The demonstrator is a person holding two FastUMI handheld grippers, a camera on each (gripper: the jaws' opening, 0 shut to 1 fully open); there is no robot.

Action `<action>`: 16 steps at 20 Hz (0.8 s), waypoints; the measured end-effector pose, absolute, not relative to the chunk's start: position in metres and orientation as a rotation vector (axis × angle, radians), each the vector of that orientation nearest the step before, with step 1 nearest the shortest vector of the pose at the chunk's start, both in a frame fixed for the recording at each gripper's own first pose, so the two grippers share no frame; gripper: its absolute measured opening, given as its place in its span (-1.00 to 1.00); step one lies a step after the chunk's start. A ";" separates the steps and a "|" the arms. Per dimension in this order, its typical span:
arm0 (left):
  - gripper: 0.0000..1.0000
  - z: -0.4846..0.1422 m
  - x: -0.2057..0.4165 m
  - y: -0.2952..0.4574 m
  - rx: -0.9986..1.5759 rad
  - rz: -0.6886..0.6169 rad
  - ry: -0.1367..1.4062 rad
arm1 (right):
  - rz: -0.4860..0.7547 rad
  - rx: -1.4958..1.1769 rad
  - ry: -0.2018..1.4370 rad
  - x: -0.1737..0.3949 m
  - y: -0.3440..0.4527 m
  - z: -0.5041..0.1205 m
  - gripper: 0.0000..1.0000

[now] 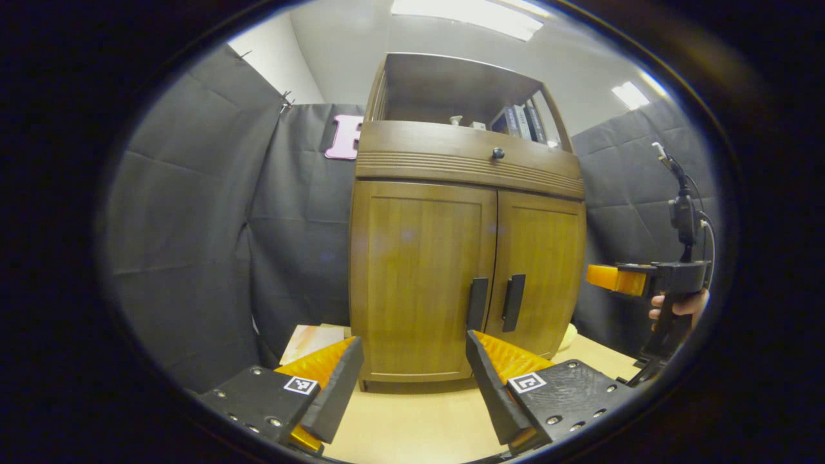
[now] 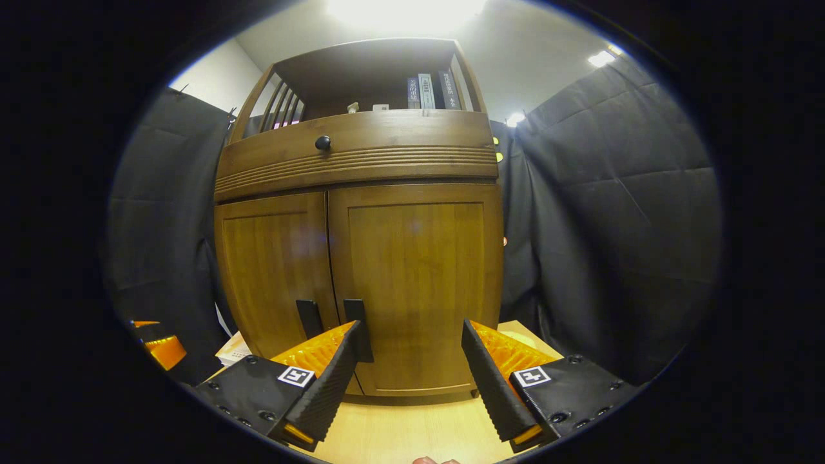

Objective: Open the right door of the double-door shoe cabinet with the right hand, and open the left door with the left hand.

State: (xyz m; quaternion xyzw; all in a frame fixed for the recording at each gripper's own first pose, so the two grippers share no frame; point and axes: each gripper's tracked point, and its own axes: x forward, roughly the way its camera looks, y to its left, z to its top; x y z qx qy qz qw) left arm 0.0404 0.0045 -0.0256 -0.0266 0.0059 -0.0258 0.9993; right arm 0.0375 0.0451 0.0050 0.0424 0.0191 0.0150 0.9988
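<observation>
I'm holding my right gripper (image 2: 407, 374) and left gripper (image 1: 412, 380) wide open in front of the shoe cabinet (image 2: 361, 258) sitting on the tabletop (image 2: 412, 432), both doors closed, so I'm lining up squarely with the right door handle (image 2: 356, 322) before pinching.

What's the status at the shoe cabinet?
Both tools open, left tool, right tool. Cabinet doors shut, left door, right door. Nothing blocking the handles.
</observation>
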 end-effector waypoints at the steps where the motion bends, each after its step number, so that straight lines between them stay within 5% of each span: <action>1: 0.82 -0.026 0.041 0.004 -0.053 -0.051 0.017 | 0.034 0.086 0.042 0.043 0.048 0.005 0.87; 16: 0.84 -0.037 0.040 0.021 -0.081 0.117 0.075 | 0.137 0.075 0.145 0.142 0.115 -0.040 0.92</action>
